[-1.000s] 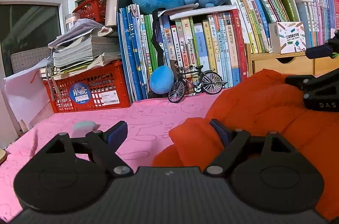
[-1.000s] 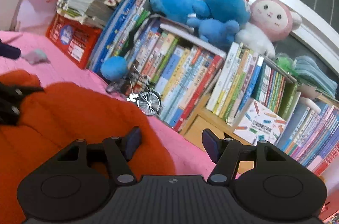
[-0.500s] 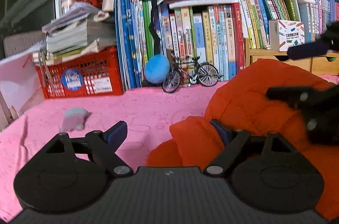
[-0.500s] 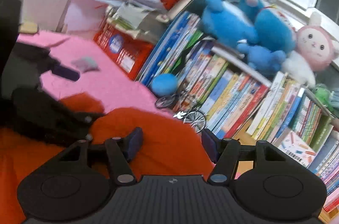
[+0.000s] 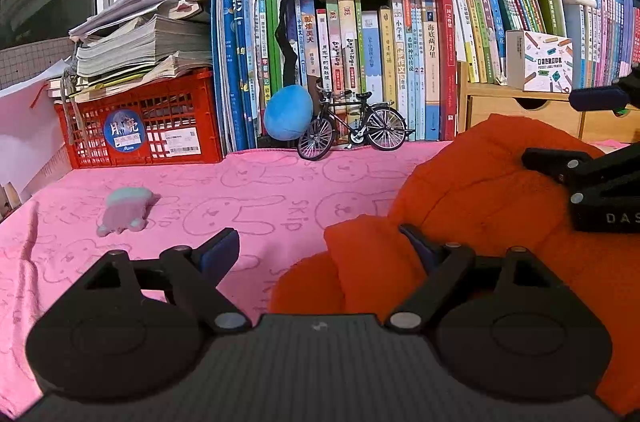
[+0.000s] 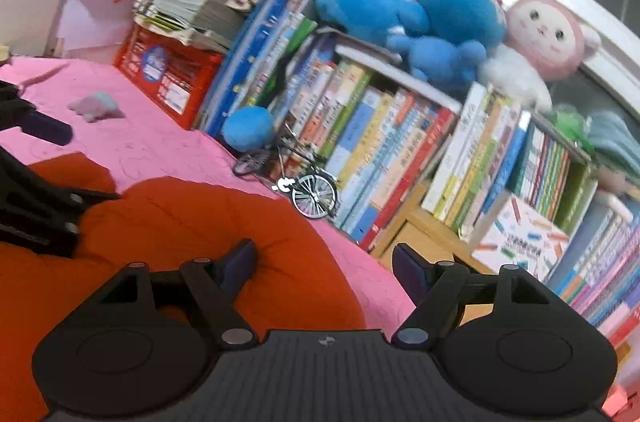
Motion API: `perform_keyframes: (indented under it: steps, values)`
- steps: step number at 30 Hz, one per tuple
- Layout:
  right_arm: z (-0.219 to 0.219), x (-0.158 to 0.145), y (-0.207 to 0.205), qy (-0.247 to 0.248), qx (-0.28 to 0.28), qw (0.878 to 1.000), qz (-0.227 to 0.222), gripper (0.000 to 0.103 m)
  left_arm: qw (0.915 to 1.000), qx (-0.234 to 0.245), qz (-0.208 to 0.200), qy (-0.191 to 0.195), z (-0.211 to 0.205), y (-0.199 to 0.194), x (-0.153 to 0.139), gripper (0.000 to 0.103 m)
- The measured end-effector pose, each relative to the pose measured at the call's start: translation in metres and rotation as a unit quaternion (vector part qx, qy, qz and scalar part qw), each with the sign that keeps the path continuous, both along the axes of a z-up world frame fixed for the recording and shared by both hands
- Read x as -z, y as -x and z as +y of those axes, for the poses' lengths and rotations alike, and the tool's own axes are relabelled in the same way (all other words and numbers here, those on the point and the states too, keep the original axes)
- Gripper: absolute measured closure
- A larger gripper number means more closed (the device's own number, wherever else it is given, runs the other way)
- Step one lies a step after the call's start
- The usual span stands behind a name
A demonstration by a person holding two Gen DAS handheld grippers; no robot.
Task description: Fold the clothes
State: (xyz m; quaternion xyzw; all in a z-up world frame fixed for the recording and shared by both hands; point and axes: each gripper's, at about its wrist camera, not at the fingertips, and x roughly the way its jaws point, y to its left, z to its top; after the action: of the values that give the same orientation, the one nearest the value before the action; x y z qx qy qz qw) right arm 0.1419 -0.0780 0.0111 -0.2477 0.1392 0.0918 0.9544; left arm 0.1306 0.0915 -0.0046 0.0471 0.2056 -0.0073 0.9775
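Note:
An orange puffy garment (image 5: 480, 198) lies bunched on the pink cloth (image 5: 260, 198). My left gripper (image 5: 316, 250) is open at the garment's left edge. A fold of it lies by the right pad and the pads press on nothing. In the right wrist view the garment (image 6: 192, 222) spreads under my right gripper (image 6: 324, 264). Its jaws are opening, with the fabric below and between them and not pinched. Each gripper shows at the edge of the other's view, over the garment.
A small grey-pink soft toy (image 5: 124, 210) lies on the cloth to the left. At the back stand a red crate (image 5: 140, 126) with stacked papers, a row of books (image 5: 360, 62), a model bicycle (image 5: 352, 130), a wooden drawer unit (image 5: 520, 110) and plush toys.
The right gripper's jaws have spread wider over the orange garment, and its view has swung about. The left gripper stays open in nearly the same place, tilted slightly.

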Motion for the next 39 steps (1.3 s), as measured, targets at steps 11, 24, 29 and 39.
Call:
perform_keyframes:
  steps: [11,24,29,39]
  values:
    - [-0.015,0.014,-0.020,-0.065,0.014,0.994,0.087,0.029,0.9999,0.002,0.011,0.002,-0.002,-0.004,0.000,0.016]
    - [-0.019,0.003,-0.006,-0.104,0.026,0.992,0.073,0.025,0.9999,-0.001,0.012,-0.002,-0.005,-0.007,0.002,0.015]
    - [-0.040,-0.023,0.038,-0.188,-0.022,0.979,0.078,0.020,0.9998,-0.001,0.015,0.010,-0.001,-0.007,0.003,0.014]
    - [-0.062,-0.009,0.136,-0.226,-0.101,0.958,0.143,0.016,0.9997,-0.001,0.011,0.021,0.003,-0.006,0.003,0.013]
